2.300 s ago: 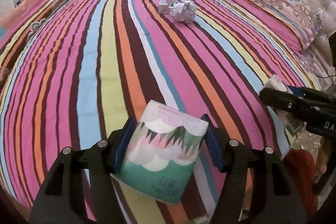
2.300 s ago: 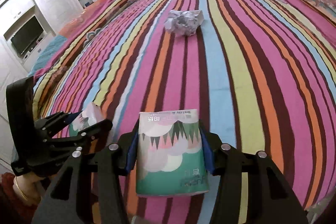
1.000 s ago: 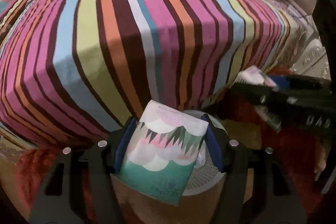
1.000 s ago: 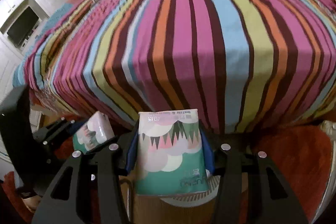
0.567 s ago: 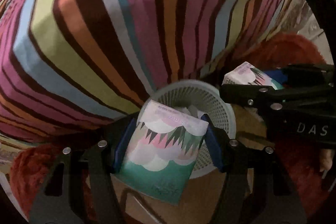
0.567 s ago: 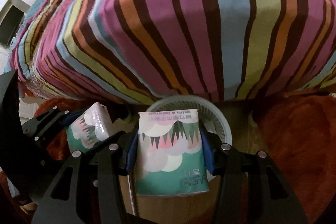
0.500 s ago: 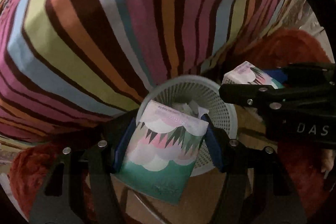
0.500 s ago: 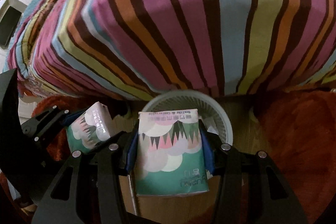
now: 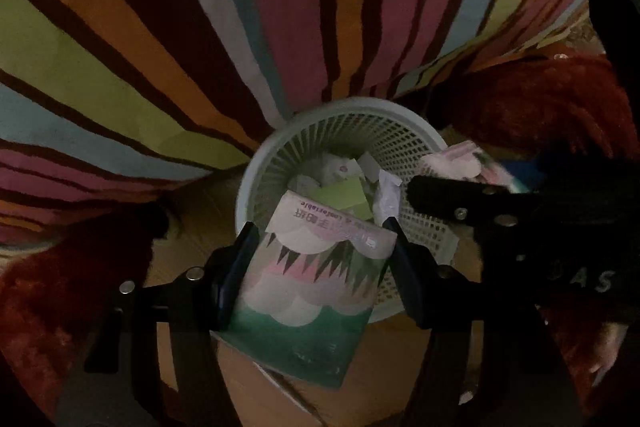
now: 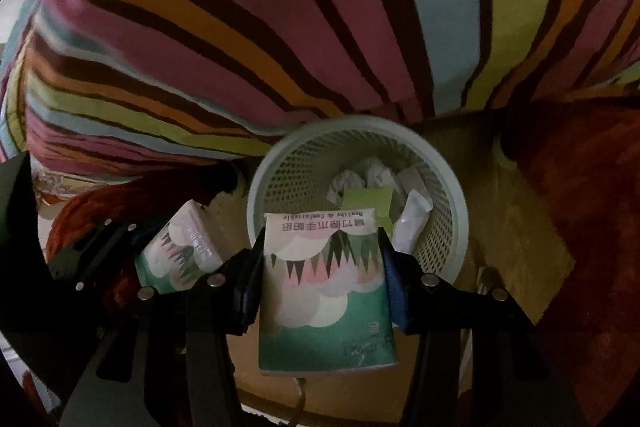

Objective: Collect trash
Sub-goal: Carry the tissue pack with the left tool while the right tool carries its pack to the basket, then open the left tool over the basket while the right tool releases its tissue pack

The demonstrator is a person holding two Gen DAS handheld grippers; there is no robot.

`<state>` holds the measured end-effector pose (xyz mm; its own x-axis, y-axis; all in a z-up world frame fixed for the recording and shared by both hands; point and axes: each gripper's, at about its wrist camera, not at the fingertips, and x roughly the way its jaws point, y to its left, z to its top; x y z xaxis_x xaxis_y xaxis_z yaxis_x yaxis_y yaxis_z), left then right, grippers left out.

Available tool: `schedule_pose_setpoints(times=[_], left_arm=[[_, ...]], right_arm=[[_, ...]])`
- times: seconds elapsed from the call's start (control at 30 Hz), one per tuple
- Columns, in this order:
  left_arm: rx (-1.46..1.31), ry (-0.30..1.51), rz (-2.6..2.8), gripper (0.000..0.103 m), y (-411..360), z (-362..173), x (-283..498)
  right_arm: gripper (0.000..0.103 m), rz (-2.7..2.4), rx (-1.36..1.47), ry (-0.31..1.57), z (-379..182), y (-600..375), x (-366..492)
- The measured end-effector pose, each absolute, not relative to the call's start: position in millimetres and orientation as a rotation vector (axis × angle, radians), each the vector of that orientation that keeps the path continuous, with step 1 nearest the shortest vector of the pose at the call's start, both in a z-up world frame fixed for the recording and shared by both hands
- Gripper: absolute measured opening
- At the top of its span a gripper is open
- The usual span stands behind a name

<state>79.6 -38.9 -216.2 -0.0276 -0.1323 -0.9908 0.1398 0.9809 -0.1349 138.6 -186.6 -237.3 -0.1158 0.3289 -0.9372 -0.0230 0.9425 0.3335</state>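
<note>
Left to right in the left wrist view: we see the striped bedspread [image 9: 168, 39] hanging down across the top and left, red shaggy rug [image 9: 60, 291] at lower left, bare wood floor between.

Our left gripper [image 9: 320, 263] is pitched steeply down, fingers pointing at the floor beside the bed. It's clamped on a tissue pack [image 9: 308, 291], both pads pressed flat against the pack's sides, pack slightly skewed, printed end forward. The pack's front end overlaps the near rim of the white mesh wastebasket [image 9: 416, 147]; it's above the basket, not in it. The basket sits on the floor against the bed's edge, and crumpled paper and a green sheet [image 9: 340, 195] lie inside.

Right of that, the right gripper [image 9: 472, 183] comes in sideways over the basket's right rim with a second tissue pack [image 9: 456, 161] at its tip, blurred.

Right wrist view, same order: the left gripper [image 10: 148, 267] is at lower left with its pack, short of the basket's left rim. The right gripper is also tilted down, closed on its pack, pads tight on both sides, pack upright and square, its top edge over the basket's near rim. Rug on the far right.
</note>
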Motion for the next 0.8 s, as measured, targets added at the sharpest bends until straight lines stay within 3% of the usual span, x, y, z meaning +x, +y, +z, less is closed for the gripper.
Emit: schedule_pose_setpoints(times=[0.8], left_arm=[[-0.06, 1.827, -0.242, 0.063, -48, -295, 86]], right_arm=[[0.049, 0.149, 0.323, 1.888, -311, -187, 143]])
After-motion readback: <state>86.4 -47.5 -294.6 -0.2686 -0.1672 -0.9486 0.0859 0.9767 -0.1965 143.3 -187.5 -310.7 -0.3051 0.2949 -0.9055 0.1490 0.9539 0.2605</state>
